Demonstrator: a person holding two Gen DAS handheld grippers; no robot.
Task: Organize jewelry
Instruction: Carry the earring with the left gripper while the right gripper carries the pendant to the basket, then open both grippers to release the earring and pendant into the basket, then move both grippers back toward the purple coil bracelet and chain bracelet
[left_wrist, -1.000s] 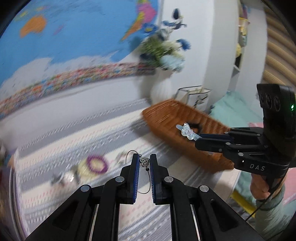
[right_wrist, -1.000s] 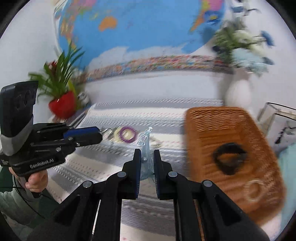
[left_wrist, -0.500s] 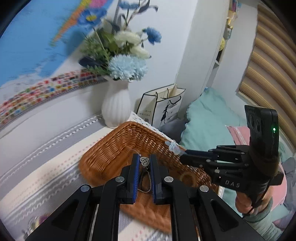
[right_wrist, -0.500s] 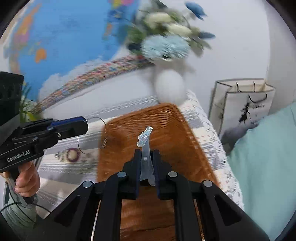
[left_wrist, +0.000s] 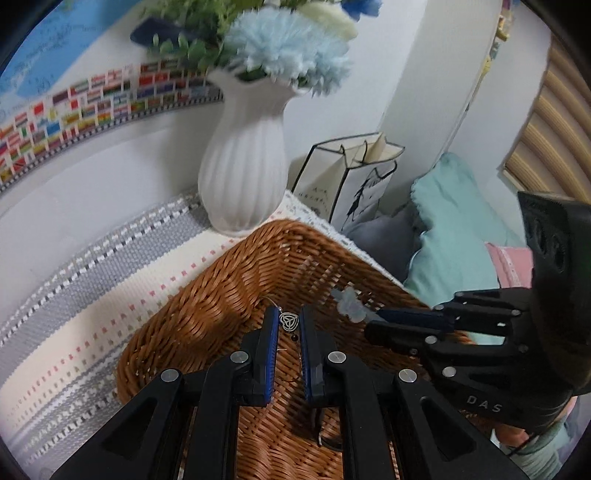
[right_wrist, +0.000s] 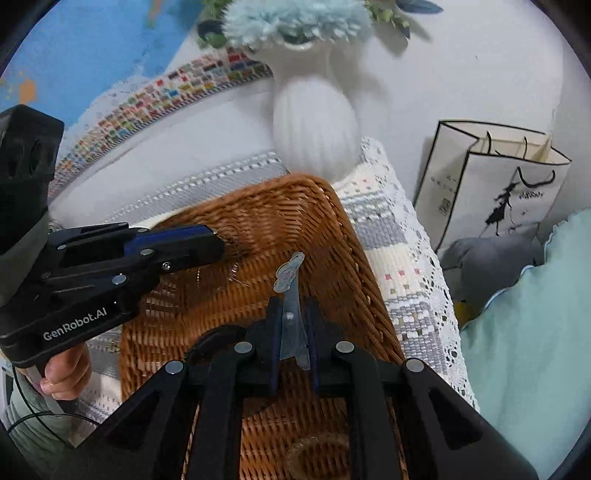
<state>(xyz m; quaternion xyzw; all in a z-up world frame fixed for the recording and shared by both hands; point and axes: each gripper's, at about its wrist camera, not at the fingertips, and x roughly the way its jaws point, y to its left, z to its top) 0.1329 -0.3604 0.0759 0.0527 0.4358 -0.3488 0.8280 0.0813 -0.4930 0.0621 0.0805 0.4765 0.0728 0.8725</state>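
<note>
Both grippers hang over the wicker basket (left_wrist: 207, 306). The left gripper (left_wrist: 289, 325) is clamped on a silver pendant (left_wrist: 289, 320) with a thin wire. The right gripper (right_wrist: 291, 314) is clamped on a pale blue hair clip (right_wrist: 290, 291). A white vase (left_wrist: 243, 173) stands just behind the basket.

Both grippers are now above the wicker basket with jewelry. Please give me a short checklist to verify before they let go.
1. left gripper shut on pendant necklace: ok.
2. right gripper shut on hair clip: ok.
3. Both pieces above wicker basket, inside its rim: ok.
4. Grippers apart, not touching: ok.
5. Clear of white vase: ok.
6. Necklace chain free of the fingers: cannot tell.
</note>
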